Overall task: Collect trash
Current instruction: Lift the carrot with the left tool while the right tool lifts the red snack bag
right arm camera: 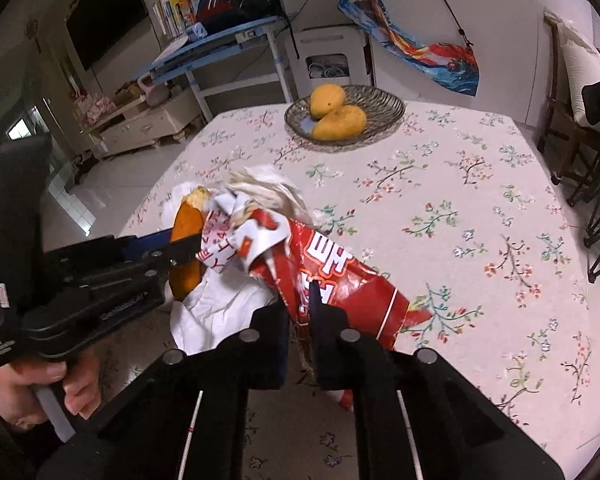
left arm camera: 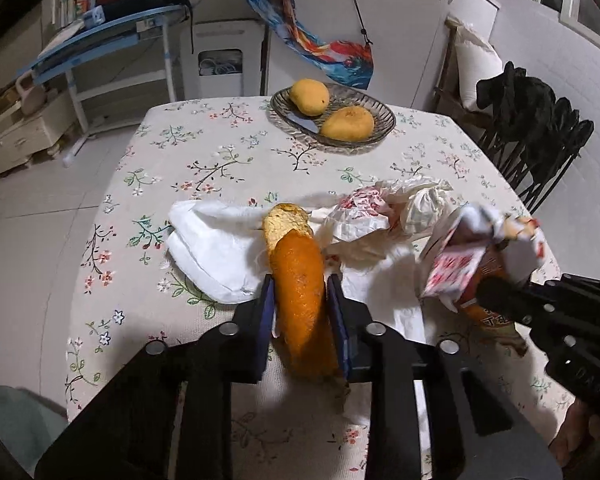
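My left gripper (left arm camera: 299, 286) is shut on a long orange fruit peel (left arm camera: 300, 304), its pale inner side curling up at the far end. The peel also shows in the right wrist view (right arm camera: 186, 224), clamped by the left gripper (right arm camera: 180, 246) held in a person's hand. My right gripper (right arm camera: 300, 300) is shut on a red snack bag (right arm camera: 340, 276) with crumpled red-and-white wrappers (right arm camera: 236, 240) bunched at its mouth. From the left wrist view, the right gripper (left arm camera: 488, 292) holds that bag (left arm camera: 480, 276). White tissues (left arm camera: 212, 252) and crumpled wrappers (left arm camera: 364, 212) lie on the floral tablecloth (left arm camera: 180, 152).
A glass dish (left arm camera: 374, 110) with two mangoes (left arm camera: 310, 96) and a knife stands at the table's far side. Black folding chairs (left arm camera: 540, 140) stand at the right. A blue desk (left arm camera: 100, 36) and a low white cabinet (left arm camera: 16, 140) are across the floor at the left.
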### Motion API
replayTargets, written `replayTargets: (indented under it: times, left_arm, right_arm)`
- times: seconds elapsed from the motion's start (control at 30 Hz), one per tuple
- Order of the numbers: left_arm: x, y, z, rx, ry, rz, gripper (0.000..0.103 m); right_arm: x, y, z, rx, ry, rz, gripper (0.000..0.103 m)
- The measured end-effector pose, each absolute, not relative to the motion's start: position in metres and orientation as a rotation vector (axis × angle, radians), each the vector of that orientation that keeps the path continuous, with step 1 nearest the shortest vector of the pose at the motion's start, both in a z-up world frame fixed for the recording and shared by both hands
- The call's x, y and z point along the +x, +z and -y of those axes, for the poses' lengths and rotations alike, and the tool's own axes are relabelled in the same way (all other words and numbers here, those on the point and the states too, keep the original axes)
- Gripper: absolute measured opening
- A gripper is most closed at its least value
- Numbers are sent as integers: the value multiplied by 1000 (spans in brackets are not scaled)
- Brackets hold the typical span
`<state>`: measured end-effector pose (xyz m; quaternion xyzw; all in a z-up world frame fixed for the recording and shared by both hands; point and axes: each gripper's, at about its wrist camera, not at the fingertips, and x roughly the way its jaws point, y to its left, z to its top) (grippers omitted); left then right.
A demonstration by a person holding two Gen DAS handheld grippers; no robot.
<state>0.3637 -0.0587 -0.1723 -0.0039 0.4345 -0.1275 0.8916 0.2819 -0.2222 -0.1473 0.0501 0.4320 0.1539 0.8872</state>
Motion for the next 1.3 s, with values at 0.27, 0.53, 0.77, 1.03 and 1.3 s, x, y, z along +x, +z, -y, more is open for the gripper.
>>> replayTargets:
  times: [0.27,0.53,0.77,1.03,1.3]
  left_arm:
    - [337,-150,40,-54,-294,-869,21]
    - [291,-146,10,-140,-285,-909,21]
    - [271,-166,2,-112,-235,-990,26]
    - [261,-172,10,-29,-227,-1004,51]
    - [257,-174,11,-19,-228,-996,21]
  right_arm:
    - [266,-133,241,136,307,-855,7]
    - [246,-121,250,201,316,-818,6]
    - [242,-130,248,201,317,-865,7]
    - [244,-148,245,197,303,-935,39]
    - [244,-164,230,136,312,-992,33]
